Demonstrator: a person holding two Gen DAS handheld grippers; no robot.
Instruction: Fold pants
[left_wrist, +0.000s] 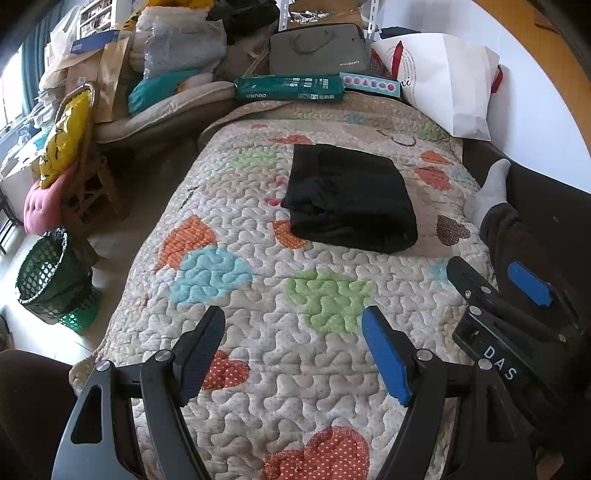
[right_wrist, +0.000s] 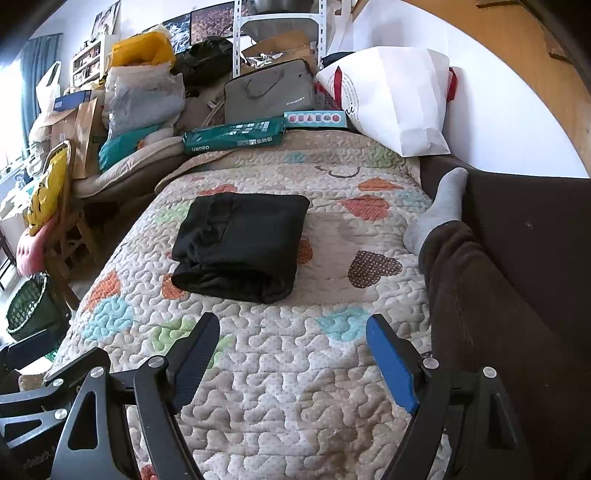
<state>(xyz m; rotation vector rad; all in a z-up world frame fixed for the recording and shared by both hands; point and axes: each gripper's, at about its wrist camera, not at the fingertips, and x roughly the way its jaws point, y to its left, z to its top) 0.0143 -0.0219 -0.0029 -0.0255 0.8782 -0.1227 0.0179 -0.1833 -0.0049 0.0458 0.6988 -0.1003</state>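
- Lying folded into a thick black rectangle, the pants (left_wrist: 351, 203) (right_wrist: 240, 243) rest on the quilted bedspread (left_wrist: 258, 332) (right_wrist: 295, 387) near the middle of the bed, with the rolled fold edge toward the cameras.
- Neither claw touches the pants; both hover over the near part of the bedspread, apart from the garment.
- The left claw (left_wrist: 295, 354) stands wide, its black finger and blue-padded finger spread with only patterned quilt between them.
- The right claw (right_wrist: 293, 362) is likewise spread wide and holds nothing; in the left wrist view it shows at the right edge (left_wrist: 498, 280), just beside the left one.
- A leg in brown trousers with a grey sock (left_wrist: 491, 192) (right_wrist: 439, 214) lies along the right edge of the bed, against a dark brown sofa back (right_wrist: 524, 229).
- At the far end of the bed sit a green flat package (left_wrist: 288, 88) (right_wrist: 236, 136), a small box printed with coloured shapes (left_wrist: 369, 83) (right_wrist: 314, 119), a white paper bag (left_wrist: 443, 81) (right_wrist: 395, 99) and a grey laptop bag (left_wrist: 317, 48) (right_wrist: 269, 90).
- To the left of the bed, on the floor, stands a green mesh waste basket (left_wrist: 51, 277) (right_wrist: 26, 306), with a yellow bag (left_wrist: 66, 136) (right_wrist: 46, 195) on a wooden chair behind it.
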